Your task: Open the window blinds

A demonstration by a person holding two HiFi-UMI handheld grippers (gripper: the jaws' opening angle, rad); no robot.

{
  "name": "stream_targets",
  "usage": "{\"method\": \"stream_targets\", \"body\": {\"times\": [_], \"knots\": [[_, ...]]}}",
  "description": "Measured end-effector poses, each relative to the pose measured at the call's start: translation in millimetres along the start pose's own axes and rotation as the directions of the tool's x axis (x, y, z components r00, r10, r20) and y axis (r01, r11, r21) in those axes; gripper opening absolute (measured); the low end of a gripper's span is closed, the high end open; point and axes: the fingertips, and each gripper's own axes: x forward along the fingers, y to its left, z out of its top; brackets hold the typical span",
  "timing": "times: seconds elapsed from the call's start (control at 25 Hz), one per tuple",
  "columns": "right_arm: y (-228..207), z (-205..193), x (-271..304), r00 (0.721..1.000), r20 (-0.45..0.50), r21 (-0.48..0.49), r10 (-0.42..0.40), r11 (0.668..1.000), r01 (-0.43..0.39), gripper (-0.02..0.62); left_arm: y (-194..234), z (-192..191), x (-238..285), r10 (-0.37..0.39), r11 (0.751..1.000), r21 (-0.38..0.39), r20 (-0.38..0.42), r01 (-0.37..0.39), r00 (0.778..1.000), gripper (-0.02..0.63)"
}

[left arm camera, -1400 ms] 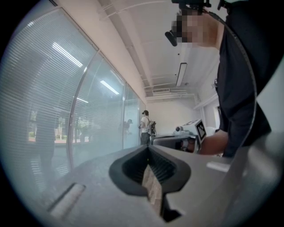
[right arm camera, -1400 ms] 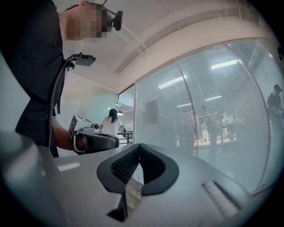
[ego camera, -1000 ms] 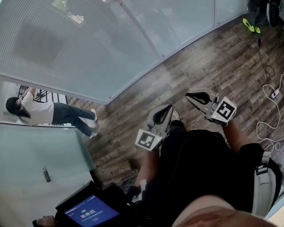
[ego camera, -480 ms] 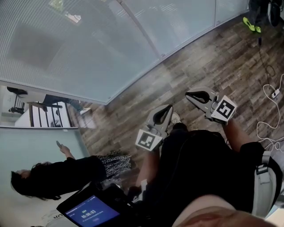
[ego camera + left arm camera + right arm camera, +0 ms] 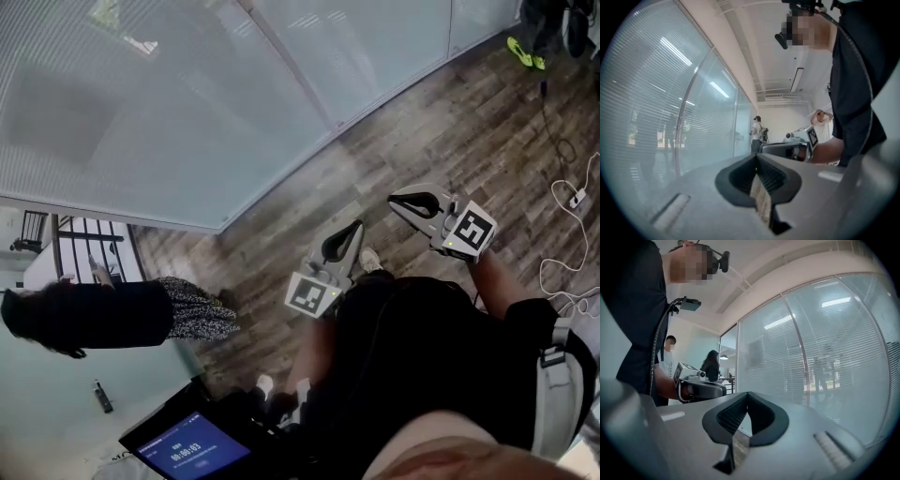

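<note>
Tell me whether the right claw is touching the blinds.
Apart. The head view shows the right claw over wooden floor, a clear strip of planks between it and the blinds.

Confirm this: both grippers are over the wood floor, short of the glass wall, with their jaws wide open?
Wrong on the jaws. The left gripper and right gripper are over the wood floor, short of the glass wall, but both are shut and empty; each gripper view shows its tips meeting.
</note>
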Motion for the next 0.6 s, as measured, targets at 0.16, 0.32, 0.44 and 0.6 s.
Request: {"method": "stream_targets", "body": {"times": [0.16, 0.32, 0.44, 0.6], "knots": [[-6.6, 6.0, -1.4, 1.000, 0.011, -0.016, 0.000, 1.000, 0.000, 0.006, 1.9, 5.2, 6.9, -0.001, 1.000, 0.014, 0.006, 0.001, 1.000, 0.003], [-4.3, 7.3, 3.8, 1.000, 0.024, -0.036, 0.004, 0.999, -0.003, 0.006, 7.7, 8.8, 4.3, -0.003, 0.999, 0.035, 0.022, 0.002, 1.000, 0.003], [-2.2, 7.0, 8.1, 1.000, 0.031, -0.047, 0.003, 0.999, -0.001, 0.006, 12.0, 9.5, 0.9, -0.006, 0.999, 0.048, 0.026, 0.004, 1.000, 0.003], [-2.2, 6.6, 15.0, 1.000, 0.024, -0.059, 0.000, 0.998, 0.001, 0.006, 19.7, 11.9, 0.8, -0.010, 0.998, 0.064, 0.028, 0.008, 1.000, 0.003]]}}
